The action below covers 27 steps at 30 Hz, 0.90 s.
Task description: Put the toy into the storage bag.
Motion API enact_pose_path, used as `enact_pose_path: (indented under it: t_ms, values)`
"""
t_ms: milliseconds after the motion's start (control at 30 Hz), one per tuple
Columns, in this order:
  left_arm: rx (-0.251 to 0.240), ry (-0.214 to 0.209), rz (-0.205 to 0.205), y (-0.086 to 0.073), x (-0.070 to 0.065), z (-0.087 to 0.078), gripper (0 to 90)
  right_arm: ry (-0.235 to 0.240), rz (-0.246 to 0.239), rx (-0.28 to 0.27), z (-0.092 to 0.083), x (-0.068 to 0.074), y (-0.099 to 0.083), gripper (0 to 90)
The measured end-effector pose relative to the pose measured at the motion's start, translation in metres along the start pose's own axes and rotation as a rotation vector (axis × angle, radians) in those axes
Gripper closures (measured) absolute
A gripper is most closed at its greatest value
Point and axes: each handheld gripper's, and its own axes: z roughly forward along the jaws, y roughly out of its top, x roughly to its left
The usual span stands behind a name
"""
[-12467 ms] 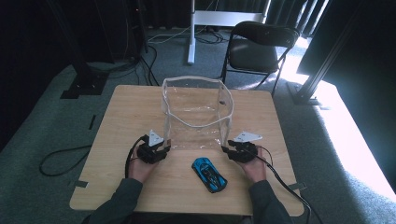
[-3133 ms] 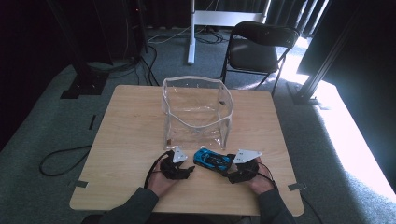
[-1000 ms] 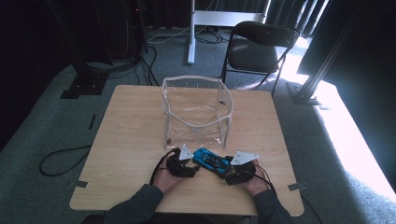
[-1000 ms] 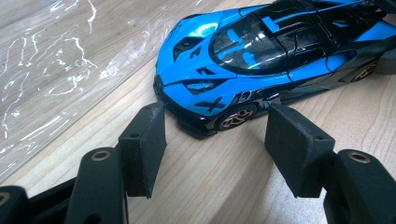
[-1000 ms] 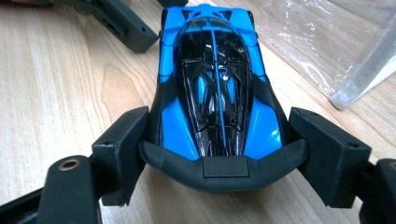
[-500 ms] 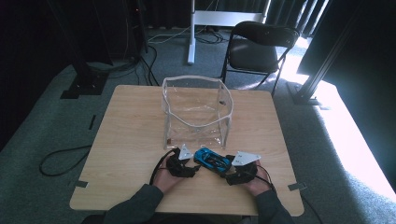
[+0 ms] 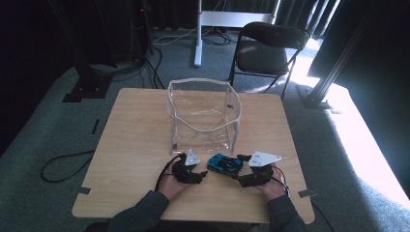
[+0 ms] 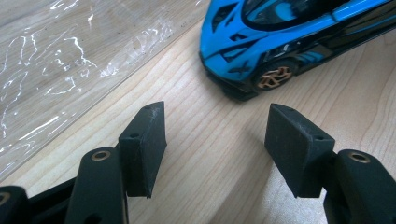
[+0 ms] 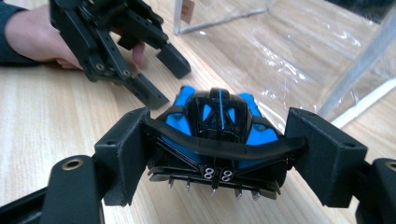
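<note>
since the earlier frames both grippers have come back from the clear bag [image 7: 203, 113] to the toy car [image 7: 224, 165] near the table's [image 7: 130, 145] front edge. right gripper [image 9: 217, 151] clamps the car's rear; left gripper [image 8: 217, 135] gapes empty just beside its nose

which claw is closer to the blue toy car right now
Right. The right claw has the blue toy car between its jaws at the tail; the left claw sits open just short of its nose.

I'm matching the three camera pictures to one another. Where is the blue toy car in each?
High view: blue toy car at the table's near edge, between both grippers.
Left gripper view: upper right, nose first.
Right gripper view: centre, tail between the jaws.
Shared landmark: clear plastic bag.
</note>
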Motion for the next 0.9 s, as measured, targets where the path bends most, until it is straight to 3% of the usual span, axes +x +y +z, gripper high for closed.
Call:
enact_pose_path:
  t_ms: [433,900]
  values:
    - [0.001,0.0,0.001,0.0,0.0,0.0,38.8,0.021,-0.013,-0.069,-0.012,-0.004,0.019,24.6]
    - [0.001,0.0,0.001,0.0,0.0,0.0,38.8,0.015,-0.034,-0.068,-0.019,-0.005,0.029,24.7]
